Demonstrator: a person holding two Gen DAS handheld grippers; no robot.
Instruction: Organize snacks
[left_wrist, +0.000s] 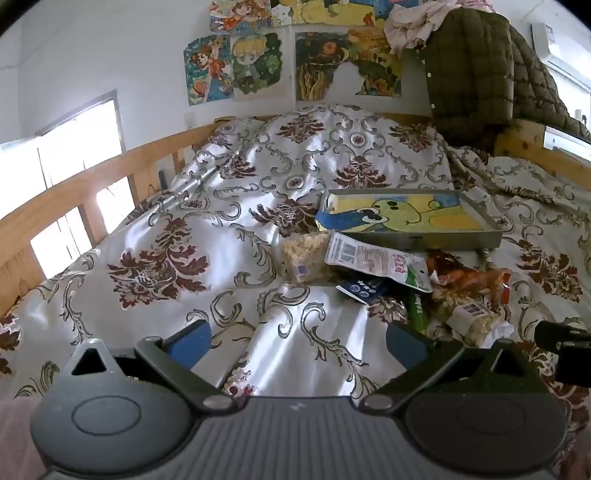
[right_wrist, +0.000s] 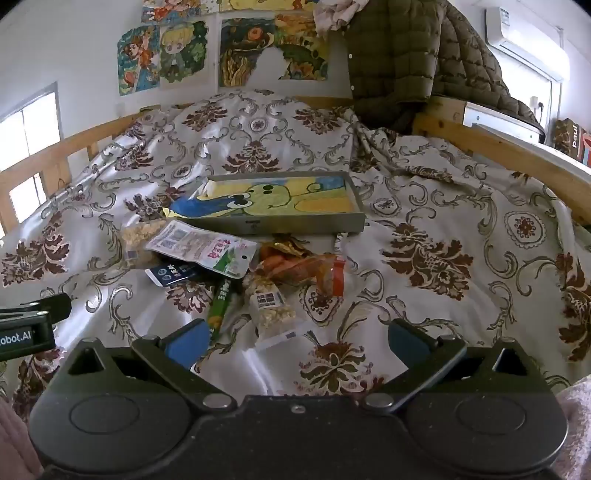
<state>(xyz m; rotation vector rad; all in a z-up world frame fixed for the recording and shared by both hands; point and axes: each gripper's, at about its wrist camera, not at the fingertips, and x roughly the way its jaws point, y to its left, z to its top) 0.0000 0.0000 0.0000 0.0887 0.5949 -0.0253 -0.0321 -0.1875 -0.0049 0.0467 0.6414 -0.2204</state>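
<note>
Both left gripper (left_wrist: 297, 345) and right gripper (right_wrist: 297, 341) hovering with jaws wide apart, holding nothing. Snack packets (right_wrist: 221, 266) scattered on the bed (right_wrist: 424, 229) (just before the tray (right_wrist: 288, 221)).

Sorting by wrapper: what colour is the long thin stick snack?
Green long thin stick snack, clearest in the right wrist view.

Bed (right_wrist: 424, 206) w/ wood rails, floral white-and-brown quilt (right_wrist: 258, 140) over it.
On quilt: shallow grey tray (right_wrist: 295, 221) w/ cartoon-print liner, set flat near middle. Just in front, loose heap of snack packs: white pouch (right_wrist: 203, 251) overlapping clear puffed-snack bag (right_wrist: 138, 236), dark blue packet (right_wrist: 171, 275) tucked under pouch, green stick pack (right_wrist: 218, 306), clear bag w/ label (right_wrist: 271, 306), orange wrapper (right_wrist: 306, 271). Heap touching tray's front wall.
</note>
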